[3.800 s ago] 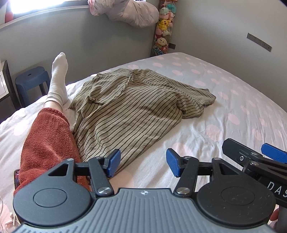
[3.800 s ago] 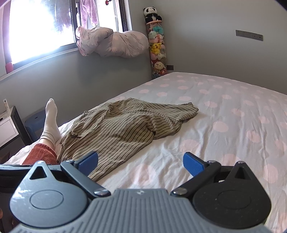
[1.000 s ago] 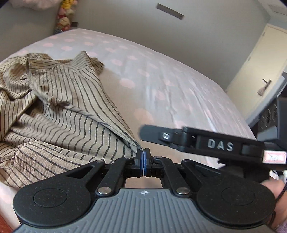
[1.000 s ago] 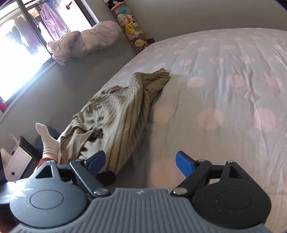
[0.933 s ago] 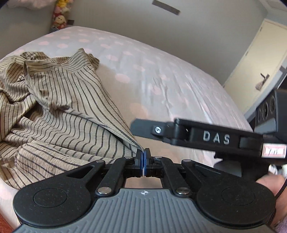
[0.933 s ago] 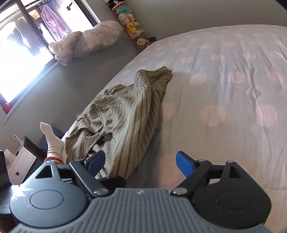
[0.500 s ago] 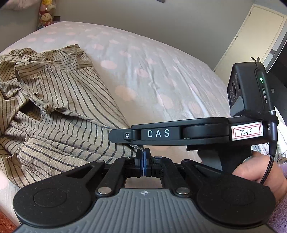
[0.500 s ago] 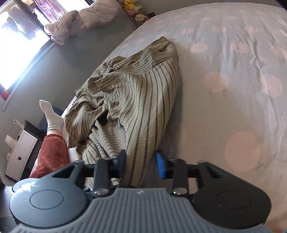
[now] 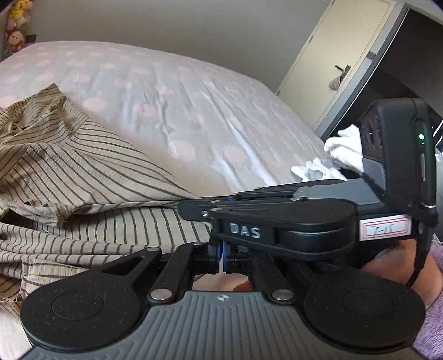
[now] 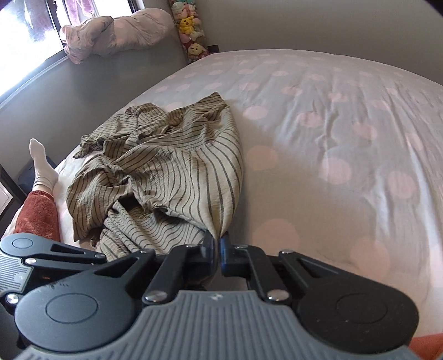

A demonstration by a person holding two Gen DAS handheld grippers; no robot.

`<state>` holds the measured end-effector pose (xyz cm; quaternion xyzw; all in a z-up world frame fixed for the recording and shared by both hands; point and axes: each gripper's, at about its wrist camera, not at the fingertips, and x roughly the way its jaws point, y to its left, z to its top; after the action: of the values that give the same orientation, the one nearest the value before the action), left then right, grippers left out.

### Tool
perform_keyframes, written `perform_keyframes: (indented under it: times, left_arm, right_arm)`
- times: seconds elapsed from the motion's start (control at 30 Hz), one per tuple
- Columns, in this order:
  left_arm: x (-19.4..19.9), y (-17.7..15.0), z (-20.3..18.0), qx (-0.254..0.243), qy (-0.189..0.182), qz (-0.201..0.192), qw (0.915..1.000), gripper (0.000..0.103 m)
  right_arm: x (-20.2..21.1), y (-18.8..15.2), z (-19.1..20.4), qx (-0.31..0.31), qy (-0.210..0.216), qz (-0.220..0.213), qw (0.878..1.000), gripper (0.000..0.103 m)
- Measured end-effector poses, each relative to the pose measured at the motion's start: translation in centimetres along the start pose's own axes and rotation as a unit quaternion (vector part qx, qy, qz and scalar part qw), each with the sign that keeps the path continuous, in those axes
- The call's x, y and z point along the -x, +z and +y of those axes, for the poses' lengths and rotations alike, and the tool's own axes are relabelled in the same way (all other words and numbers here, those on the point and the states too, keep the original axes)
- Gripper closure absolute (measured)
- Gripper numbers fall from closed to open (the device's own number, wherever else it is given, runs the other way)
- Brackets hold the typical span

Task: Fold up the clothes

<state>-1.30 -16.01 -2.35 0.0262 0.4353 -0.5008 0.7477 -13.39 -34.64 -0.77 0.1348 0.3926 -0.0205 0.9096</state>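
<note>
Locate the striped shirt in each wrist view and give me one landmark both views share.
Left wrist view: the striped shirt fills the left side, its edge running to the shut left tongs at lower centre.
Right wrist view: it lies crumpled left of centre, a corner pinched in the shut right tongs.
Shared landmark: the stack of plush toys against the wall, top left in the left view, top centre in the right.
</note>
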Motion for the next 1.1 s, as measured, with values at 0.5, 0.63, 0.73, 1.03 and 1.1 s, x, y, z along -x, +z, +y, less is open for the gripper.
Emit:
perform_keyframes:
  times: [0.5, 0.63, 0.73, 1.03, 1.1]
  left_arm:
    - [4.0, 2.4, 7.3, 0.036, 0.08, 0.026, 0.9958, 0.054]
    - [5.0, 4.1, 11.0, 0.041, 0.131, 0.02, 0.9903, 0.053]
    - [5.5, 5.5, 14.4, 0.04, 0.173, 0.015, 0.9839, 0.052]
    - [5.2, 8.2, 24.3, 0.082, 0.273, 0.026, 0.9583, 0.047]
    - [4.5, 8.1, 25.9, 0.092, 0.276, 0.037, 0.956, 0.047]
  right_arm:
    - [-3.0, 1.7, 1.9, 0.048, 0.0, 0.008, 0.999, 0.069]
    - [-5.4, 2.7, 3.5, 0.071, 0.017, 0.021, 0.997, 0.063]
    - [-7.6, 3.4, 4.9, 0.087, 0.031, 0.032, 0.995, 0.057]
    - [-14.3, 5.0, 8.8, 0.136, 0.064, 0.068, 0.986, 0.038]
    - [-15.9, 5.1, 9.5, 0.146, 0.066, 0.077, 0.984, 0.036]
